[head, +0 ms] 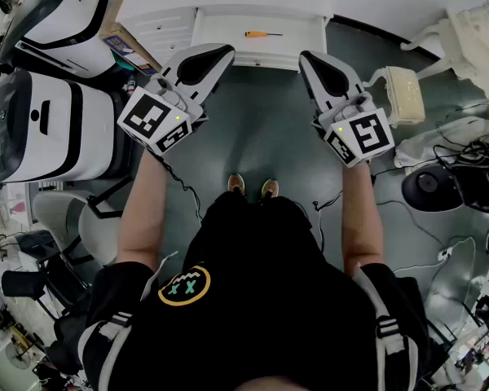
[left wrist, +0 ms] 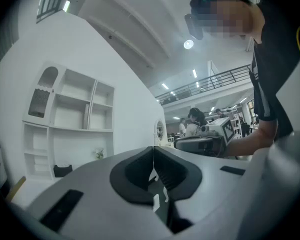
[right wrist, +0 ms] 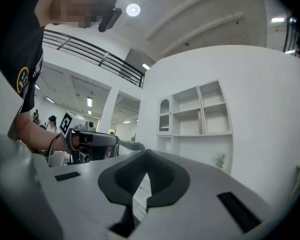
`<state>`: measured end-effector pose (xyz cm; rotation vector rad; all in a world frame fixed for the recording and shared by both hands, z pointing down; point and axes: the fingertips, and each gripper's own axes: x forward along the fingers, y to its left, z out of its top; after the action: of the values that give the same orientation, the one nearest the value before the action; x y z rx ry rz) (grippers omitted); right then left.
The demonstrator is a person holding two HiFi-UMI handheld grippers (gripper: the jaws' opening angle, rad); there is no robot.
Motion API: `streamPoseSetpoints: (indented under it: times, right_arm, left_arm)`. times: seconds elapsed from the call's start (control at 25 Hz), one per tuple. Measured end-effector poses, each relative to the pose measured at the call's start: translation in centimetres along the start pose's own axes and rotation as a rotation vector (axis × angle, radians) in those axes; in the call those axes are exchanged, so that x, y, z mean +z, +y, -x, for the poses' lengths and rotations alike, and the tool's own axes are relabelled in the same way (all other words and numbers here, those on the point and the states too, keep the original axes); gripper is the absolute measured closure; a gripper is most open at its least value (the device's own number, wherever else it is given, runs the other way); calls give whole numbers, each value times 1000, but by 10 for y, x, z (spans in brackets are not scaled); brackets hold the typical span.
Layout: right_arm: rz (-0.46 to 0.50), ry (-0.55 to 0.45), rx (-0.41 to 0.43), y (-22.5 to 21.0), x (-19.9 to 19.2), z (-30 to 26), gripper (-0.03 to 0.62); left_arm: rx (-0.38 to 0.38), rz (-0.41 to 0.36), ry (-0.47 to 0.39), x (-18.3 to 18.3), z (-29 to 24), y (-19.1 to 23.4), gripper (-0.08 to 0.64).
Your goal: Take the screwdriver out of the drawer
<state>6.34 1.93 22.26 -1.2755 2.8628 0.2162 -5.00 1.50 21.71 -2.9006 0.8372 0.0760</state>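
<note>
An orange-handled screwdriver (head: 263, 33) lies in the open white drawer (head: 301, 32) of a low cabinet straight ahead in the head view. Both grippers are held level in front of the drawer, short of it and touching nothing. My left gripper (head: 218, 52) is shut with its tips met and nothing between them; its own view shows the same closed tips (left wrist: 153, 149). My right gripper (head: 308, 58) is also shut and empty, as its closed tips (right wrist: 146, 152) confirm. The screwdriver does not appear in either gripper view.
Two large white-and-black machines (head: 49, 129) and a cardboard box (head: 126, 46) crowd the left. A cream stool (head: 403, 94), an ornate white chair (head: 473, 35) and floor cables (head: 460, 165) sit at the right. A white shelf unit (left wrist: 70, 116) stands beyond the cabinet.
</note>
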Motion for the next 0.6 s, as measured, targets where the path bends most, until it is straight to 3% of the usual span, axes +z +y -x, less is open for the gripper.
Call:
streamPoseSetpoints:
  times: [0.6]
  right_arm:
    - [-7,8,0,-1,-6,0,568]
  left_arm:
    - [4,0,4,-3,1,0,540]
